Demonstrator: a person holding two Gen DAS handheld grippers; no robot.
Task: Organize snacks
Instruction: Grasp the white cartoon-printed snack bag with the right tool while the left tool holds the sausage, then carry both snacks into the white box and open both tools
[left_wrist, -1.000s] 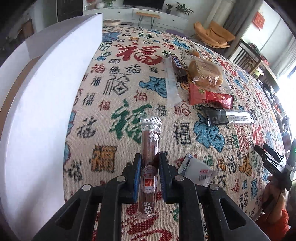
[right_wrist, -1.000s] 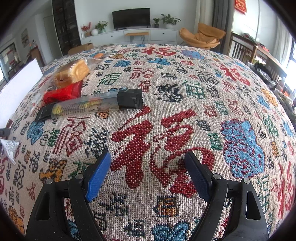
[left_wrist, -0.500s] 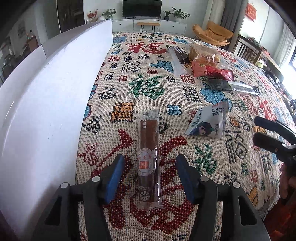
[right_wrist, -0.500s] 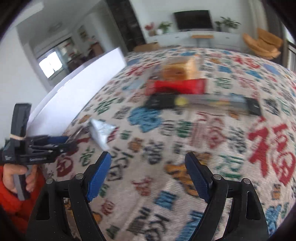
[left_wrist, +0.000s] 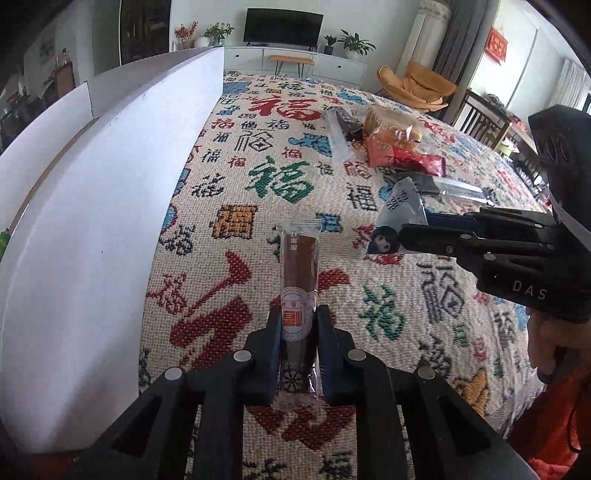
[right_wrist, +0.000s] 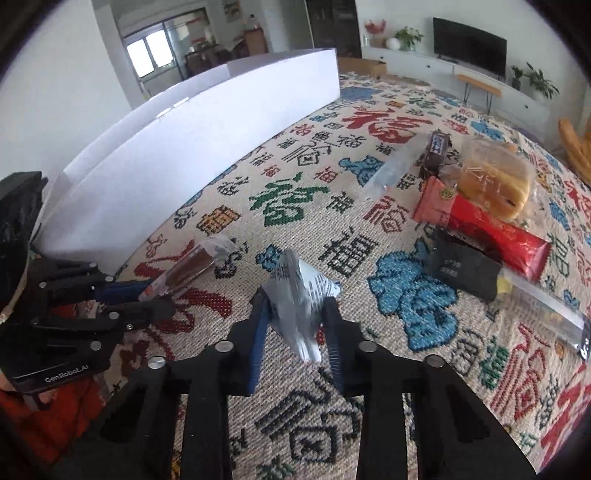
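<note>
On the patterned counter (left_wrist: 406, 317), two snacks have just been clamped.
The left hand-held gripper (left_wrist: 298, 332) was reclosed on the brown snack stick (left_wrist: 298, 273); the right hand-held gripper (right_wrist: 295, 317) was closed on the silver packet (right_wrist: 299, 295), so both are judged ready for sorting.

The table (right_wrist: 406, 295) wears a woven cloth (left_wrist: 258, 184) of coloured characters. At ten o'clock a white box (right_wrist: 192, 147) stands on it; at two o'clock lie a cake packet (right_wrist: 495, 181), red wrapper (right_wrist: 491, 229) and black packet (right_wrist: 465, 269).
</note>
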